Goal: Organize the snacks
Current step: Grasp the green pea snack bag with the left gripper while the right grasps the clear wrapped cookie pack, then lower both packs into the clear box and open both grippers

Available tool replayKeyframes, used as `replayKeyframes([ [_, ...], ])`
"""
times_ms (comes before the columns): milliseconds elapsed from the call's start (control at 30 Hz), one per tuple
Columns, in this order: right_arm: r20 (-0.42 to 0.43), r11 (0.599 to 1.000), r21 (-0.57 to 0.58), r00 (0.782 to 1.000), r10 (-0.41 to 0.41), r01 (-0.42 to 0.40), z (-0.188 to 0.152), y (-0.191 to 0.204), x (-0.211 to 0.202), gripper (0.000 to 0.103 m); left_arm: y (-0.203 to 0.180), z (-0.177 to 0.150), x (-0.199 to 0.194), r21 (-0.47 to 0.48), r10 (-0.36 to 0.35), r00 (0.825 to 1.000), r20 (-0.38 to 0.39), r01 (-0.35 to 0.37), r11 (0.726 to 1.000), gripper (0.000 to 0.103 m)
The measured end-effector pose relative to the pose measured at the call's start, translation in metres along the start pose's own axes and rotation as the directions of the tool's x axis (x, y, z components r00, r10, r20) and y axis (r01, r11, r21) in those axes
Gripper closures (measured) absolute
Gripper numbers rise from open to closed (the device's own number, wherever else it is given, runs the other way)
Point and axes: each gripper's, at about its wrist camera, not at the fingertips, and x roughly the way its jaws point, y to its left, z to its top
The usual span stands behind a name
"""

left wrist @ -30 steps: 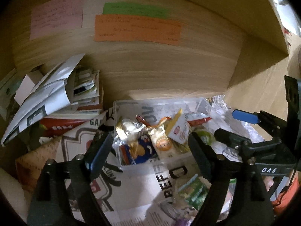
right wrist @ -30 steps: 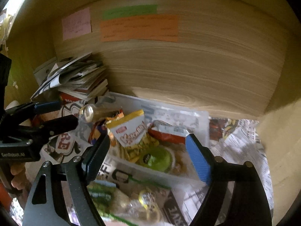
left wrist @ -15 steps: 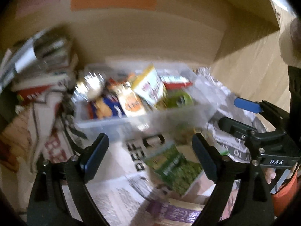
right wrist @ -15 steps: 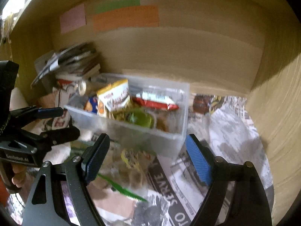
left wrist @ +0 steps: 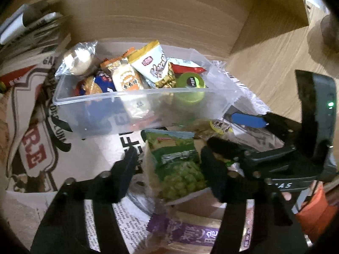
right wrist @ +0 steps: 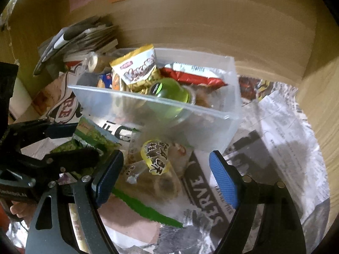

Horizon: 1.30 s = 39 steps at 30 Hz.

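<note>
A clear plastic box (left wrist: 220,99) (right wrist: 231,108) holds several snacks: a white and yellow packet (left wrist: 155,65) (right wrist: 137,67), a green cup (left wrist: 190,84) (right wrist: 169,93) and a red bar (right wrist: 192,75). My left gripper (left wrist: 169,165) is open with its fingers on either side of a green pea packet (left wrist: 180,167) lying on newspaper in front of the box. My right gripper (right wrist: 167,175) is open above a clear packet with a yellow label (right wrist: 156,158). The right gripper also shows in the left wrist view (left wrist: 233,131), and the left one in the right wrist view (right wrist: 72,141).
Newspaper (right wrist: 286,139) covers the shelf floor. A wooden back wall (right wrist: 211,21) stands behind the box, a side wall (left wrist: 275,67) at the right. A stack of papers and books (right wrist: 80,36) lies at the back left. A purple packet (left wrist: 190,232) lies near the front.
Both grippers pulled back from the box and tilted down towards the loose packets in front. The left gripper's fingers have come closer together around the green pea packet.
</note>
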Motion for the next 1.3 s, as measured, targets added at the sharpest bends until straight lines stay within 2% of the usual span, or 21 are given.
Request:
replayKeyframes([
  [267, -0.014, 0.999, 0.006, 0.999, 0.033, -0.033, -0.004, 0.001, 0.001, 0.027, -0.003, 0.0, -0.003, 0.031, 0.036, 0.999, 0.021, -0.037, 0.999, 0.058],
  [400, -0.045, 0.999, 0.0, 0.998, 0.053, -0.053, -0.011, -0.002, 0.0, 0.039, 0.0, 0.002, -0.002, 0.033, 0.048, 0.998, 0.041, -0.049, 0.998, 0.064],
  [467, -0.052, 0.999, -0.008, 0.998, 0.047, -0.047, -0.015, -0.003, 0.0, 0.039, 0.002, 0.001, -0.005, 0.034, 0.056, 0.997, 0.05, -0.058, 0.998, 0.067],
  [567, -0.04, 0.999, -0.004, 0.998, 0.045, -0.045, -0.017, -0.002, -0.001, 0.042, 0.004, 0.001, -0.011, 0.028, 0.055, 0.997, 0.056, -0.057, 0.998, 0.07],
  [700, -0.014, 0.999, -0.008, 0.999, 0.042, -0.042, -0.015, 0.0, -0.007, 0.057, 0.004, 0.002, -0.02, 0.03, 0.067, 0.995, 0.075, -0.07, 0.997, 0.072],
  [800, 0.002, 0.999, -0.019, 1.0, 0.032, -0.031, -0.016, 0.001, -0.012, 0.062, 0.005, 0.004, -0.027, 0.034, 0.074, 0.993, 0.089, -0.078, 0.996, 0.074],
  [1000, 0.033, 1.0, 0.0, 0.999, 0.03, -0.03, -0.016, -0.005, -0.026, 0.065, 0.006, 0.013, -0.043, 0.034, 0.093, 0.987, 0.131, -0.098, 0.995, 0.074],
  [1300, 0.148, 1.0, -0.001, 0.989, 0.007, -0.007, 0.0, -0.007, -0.069, 0.065, 0.006, 0.04, -0.065, 0.048, 0.117, 0.971, 0.21, -0.13, 0.99, 0.074],
])
